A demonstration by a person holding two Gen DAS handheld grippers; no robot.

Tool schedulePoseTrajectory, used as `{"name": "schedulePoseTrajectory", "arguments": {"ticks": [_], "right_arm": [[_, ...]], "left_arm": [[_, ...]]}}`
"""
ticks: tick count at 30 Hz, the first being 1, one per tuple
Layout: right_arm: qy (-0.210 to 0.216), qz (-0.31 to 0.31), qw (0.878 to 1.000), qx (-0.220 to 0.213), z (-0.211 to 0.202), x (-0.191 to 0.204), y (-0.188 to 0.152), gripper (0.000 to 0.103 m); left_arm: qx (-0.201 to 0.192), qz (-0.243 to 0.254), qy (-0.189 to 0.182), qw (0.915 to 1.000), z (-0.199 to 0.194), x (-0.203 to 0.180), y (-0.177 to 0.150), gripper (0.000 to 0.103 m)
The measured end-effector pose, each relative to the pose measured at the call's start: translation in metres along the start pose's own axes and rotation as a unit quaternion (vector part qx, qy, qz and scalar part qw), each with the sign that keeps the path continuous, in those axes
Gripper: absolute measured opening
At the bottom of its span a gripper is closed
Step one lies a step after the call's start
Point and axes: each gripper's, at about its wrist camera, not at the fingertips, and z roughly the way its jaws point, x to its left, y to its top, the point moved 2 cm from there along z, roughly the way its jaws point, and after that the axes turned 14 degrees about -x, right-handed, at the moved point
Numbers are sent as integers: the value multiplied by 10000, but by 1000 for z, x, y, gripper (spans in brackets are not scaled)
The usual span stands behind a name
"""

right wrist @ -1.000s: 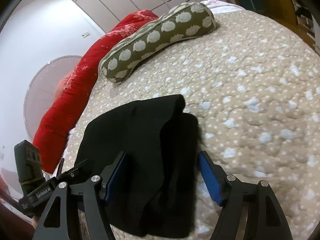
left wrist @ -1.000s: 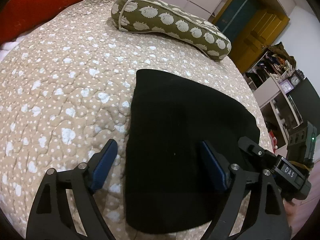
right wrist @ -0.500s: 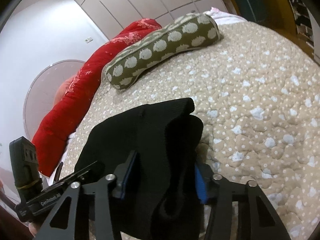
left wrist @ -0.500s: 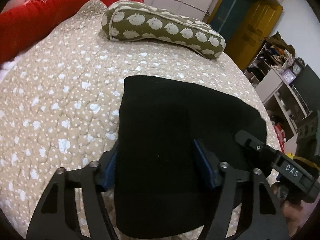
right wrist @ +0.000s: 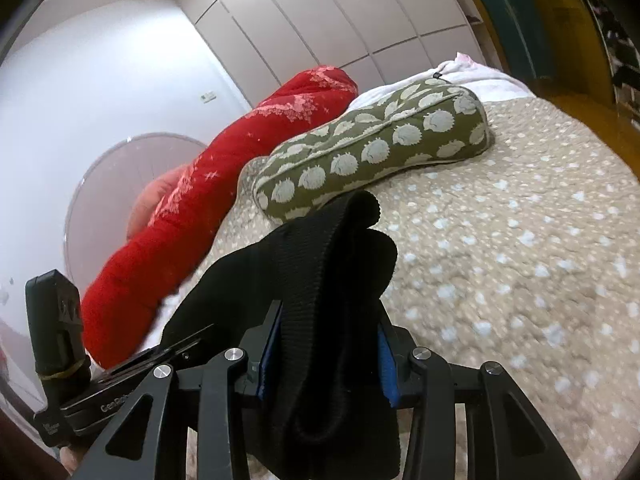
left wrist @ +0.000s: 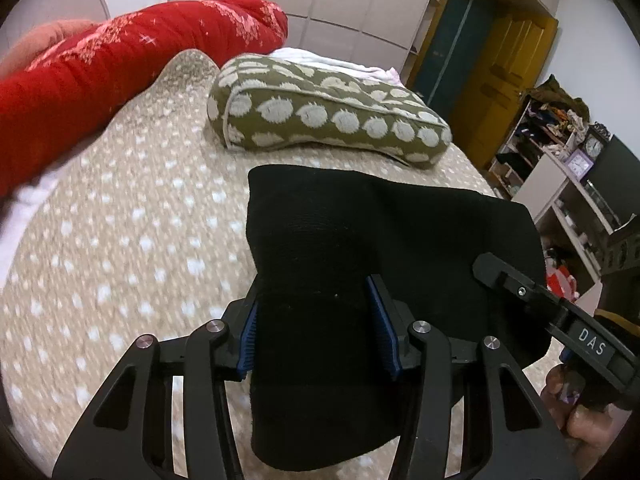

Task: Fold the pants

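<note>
The black pants (left wrist: 360, 240), folded into a thick bundle, are lifted off the beige dotted bedspread (left wrist: 120, 240). My left gripper (left wrist: 318, 332) is shut on the bundle's near left part. My right gripper (right wrist: 326, 354) is shut on the bundle's right edge, where the layered fabric (right wrist: 320, 280) stands up between the blue pads. The right gripper also shows at the right of the left wrist view (left wrist: 560, 320).
An olive pillow with pale spots (left wrist: 328, 116) lies across the bed behind the pants. A red rolled blanket (left wrist: 120, 60) lies at the far left. Shelves and a yellow door (left wrist: 512, 80) stand beyond the bed's right edge.
Both grippers went from open around the pants to shut on them. The bundle has been raised off the bed and the views have tilted up toward the pillow.
</note>
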Motion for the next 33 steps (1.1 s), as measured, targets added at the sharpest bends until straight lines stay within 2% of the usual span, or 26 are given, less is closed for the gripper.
{"name": "schedulePoseTrajectory", "arguments": {"ticks": [4,6,7,8,11,14,17,21,25,28,33], "right_arm": [[-149,45,9998,149,31,-12,4,40],[-365,33,9986,376,51,-26,1,45],[-615,-28,9964,577,63,-35,-4,47],[-738,-50,9950,668,67,-40,-7,49],[-729,15,9955,607,58,-46,-6,49],[-959,-427,9940,316,33,-32,6,49],[-698,-762,9946,90,12,-11,17,45],[-598,-1237,9900,319,17,11,7,34],[-1075,-1496,9804,699,39,-4,-20,32],[-1094,-1413,9820,621,43,-14,-22,32],[-1054,-1344,9838,538,24,-3,-11,32]], "left_arm": [[149,41,183,9997,24,7,3,48],[289,105,363,9989,39,11,-1,48],[349,119,454,9983,46,14,-3,48],[431,66,394,9983,51,16,-6,48],[375,118,401,9984,51,17,-8,51],[374,92,434,9983,52,18,-9,52],[363,18,446,9983,52,17,-9,53],[344,64,523,9980,53,14,-9,53],[350,81,492,9981,54,13,-9,55],[327,172,558,9978,53,10,-9,55],[284,308,649,9970,46,7,-9,55]]}}
